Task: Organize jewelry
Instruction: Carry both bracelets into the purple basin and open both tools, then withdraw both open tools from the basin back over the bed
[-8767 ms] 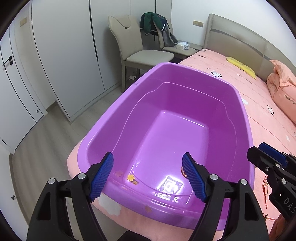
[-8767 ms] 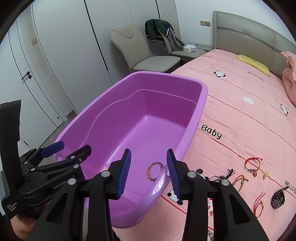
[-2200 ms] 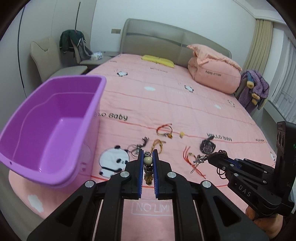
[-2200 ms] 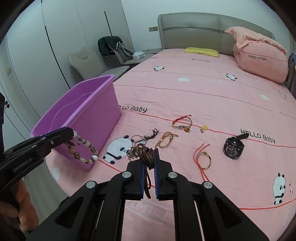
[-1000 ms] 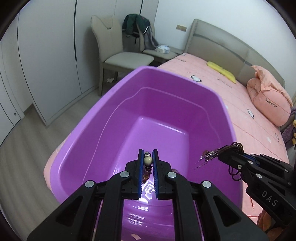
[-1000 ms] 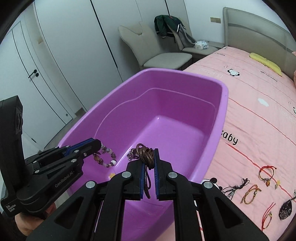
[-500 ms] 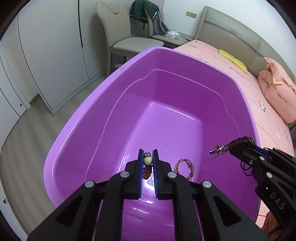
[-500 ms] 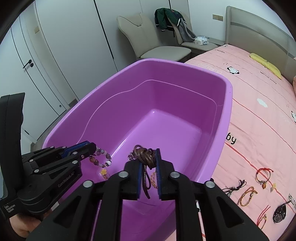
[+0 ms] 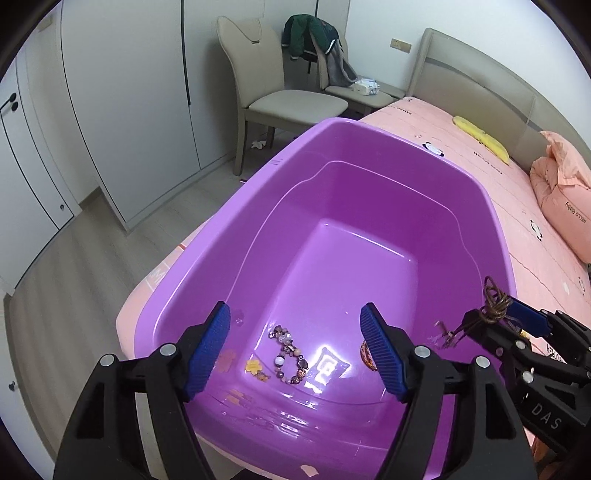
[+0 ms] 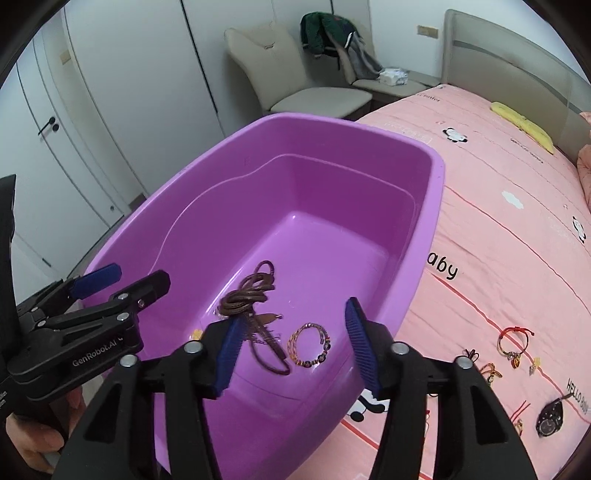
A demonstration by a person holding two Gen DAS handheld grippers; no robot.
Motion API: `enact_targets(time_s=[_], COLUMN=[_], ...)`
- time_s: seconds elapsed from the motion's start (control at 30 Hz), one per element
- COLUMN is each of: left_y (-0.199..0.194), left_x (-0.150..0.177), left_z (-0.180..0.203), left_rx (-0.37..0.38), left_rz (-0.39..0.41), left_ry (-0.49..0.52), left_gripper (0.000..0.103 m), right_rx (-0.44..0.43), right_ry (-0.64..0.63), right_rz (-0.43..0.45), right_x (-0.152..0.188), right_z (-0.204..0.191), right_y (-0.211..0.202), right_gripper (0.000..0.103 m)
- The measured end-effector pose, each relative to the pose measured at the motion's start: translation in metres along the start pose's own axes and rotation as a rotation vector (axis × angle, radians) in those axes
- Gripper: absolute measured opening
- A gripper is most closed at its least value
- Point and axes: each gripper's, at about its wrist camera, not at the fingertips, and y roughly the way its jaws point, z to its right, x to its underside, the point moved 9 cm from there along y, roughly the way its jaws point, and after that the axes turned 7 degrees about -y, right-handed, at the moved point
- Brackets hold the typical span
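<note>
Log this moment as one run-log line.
left gripper: just opened, empty | beaded bracelet: in purple bin | right gripper: just opened | brown cord necklace: dropping into bin

Purple tub [image 9: 480, 206]: one
Bracelets in the tub: two, a beaded bracelet [image 9: 290, 354] and a thin woven bracelet [image 10: 309, 345]
Brown cord necklace [image 10: 247, 291]: one
Bracelets on the bed [image 10: 509, 258]: at least three
Black watch [image 10: 550, 419]: one
Chairs: two
Grippers: two

chair: beige chair [image 9: 291, 99] beside the white wardrobe [image 9: 122, 92]
jacket: green jacket [image 9: 310, 35] draped over a second chair
bed: pink bedspread [image 10: 517, 206], yellow pillow [image 9: 482, 140]
floor: pale wood floor [image 9: 74, 258]
</note>
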Motion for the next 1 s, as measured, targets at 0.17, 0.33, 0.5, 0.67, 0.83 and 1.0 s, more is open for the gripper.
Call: enact_targets(time_s=[0.17, 0.33, 0.5, 0.67, 0.83, 1.0], left_y=[-0.003, -0.007, -0.012, -0.017, -0.025, -0.03], left_x=[0.001, 0.002, 0.002, 0.001, -0.001, -0.002], left_z=[0.0, -0.001, -0.004, -0.008, -0.011, -0.011], left_rx=[-0.002, -0.002, -0.004, -0.009, -0.013, -0.014], left_rz=[0.004, 0.007, 0.009, 0.01, 0.018, 0.024], left_ry=[0.006, 0.008, 0.002, 0.002, 0.002, 0.004], left_gripper=[0.071, 0.071, 0.071, 0.071, 0.072, 0.072], right_rx=[0.004, -0.005, 0.014, 0.02, 0.052, 0.069], right_ry=[-0.007, -0.018, -0.086, -0.143, -0.216, -0.307], right_rz=[-0.014, -0.058, -0.122, -0.183, -0.244, -0.336], right_x=[-0.002, -0.001, 0.002, 0.007, 0.01, 0.016], right_z=[0.0, -0.003, -0.013, -0.025, -0.03, -0.035], right_y=[-0.001, 0.0, 0.003, 0.004, 0.004, 0.006], right_gripper=[0.057, 0.063, 0.068, 0.069, 0.069, 0.069])
